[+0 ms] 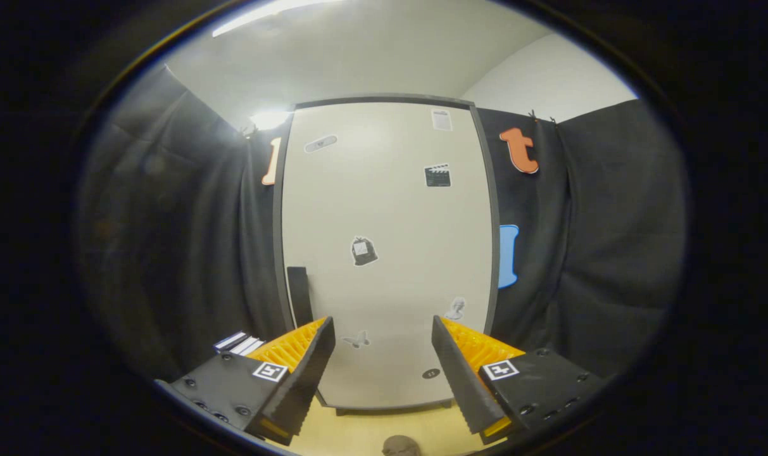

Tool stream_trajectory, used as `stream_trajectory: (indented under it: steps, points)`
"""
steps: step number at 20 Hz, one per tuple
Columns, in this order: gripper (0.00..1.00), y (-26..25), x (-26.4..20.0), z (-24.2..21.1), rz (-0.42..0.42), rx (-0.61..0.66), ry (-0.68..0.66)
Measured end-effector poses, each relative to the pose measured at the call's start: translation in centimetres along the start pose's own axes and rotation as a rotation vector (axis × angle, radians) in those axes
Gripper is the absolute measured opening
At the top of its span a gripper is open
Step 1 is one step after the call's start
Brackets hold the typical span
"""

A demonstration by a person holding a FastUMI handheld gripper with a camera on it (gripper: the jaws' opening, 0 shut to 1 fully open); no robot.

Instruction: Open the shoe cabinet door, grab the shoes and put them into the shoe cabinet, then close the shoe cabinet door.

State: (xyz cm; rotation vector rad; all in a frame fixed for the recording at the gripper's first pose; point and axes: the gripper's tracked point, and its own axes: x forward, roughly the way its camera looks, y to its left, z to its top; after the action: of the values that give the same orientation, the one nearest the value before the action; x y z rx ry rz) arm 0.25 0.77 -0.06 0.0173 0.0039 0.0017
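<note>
Beyond the gripper [384,329], whose fingers are spread wide with nothing held between them, the shoe cabinet [387,253] is seen upright, its door shut, a dark handle [299,294] near its left edge.

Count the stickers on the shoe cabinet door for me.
7 on the shoe cabinet door: two near the top, one upper right, one mid-door, and three low beyond the open gripper, near its fingertips. The fingers may hide more.
</note>
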Motion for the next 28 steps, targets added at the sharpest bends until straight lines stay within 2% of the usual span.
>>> stream_trajectory:
  steps: [13,28]
  points:
    - [0.95,3.1,1.6,-0.6,0.010,0.005,0.007]
    - [0.95,11.8,11.2,-3.7,0.043,0.039,0.028]
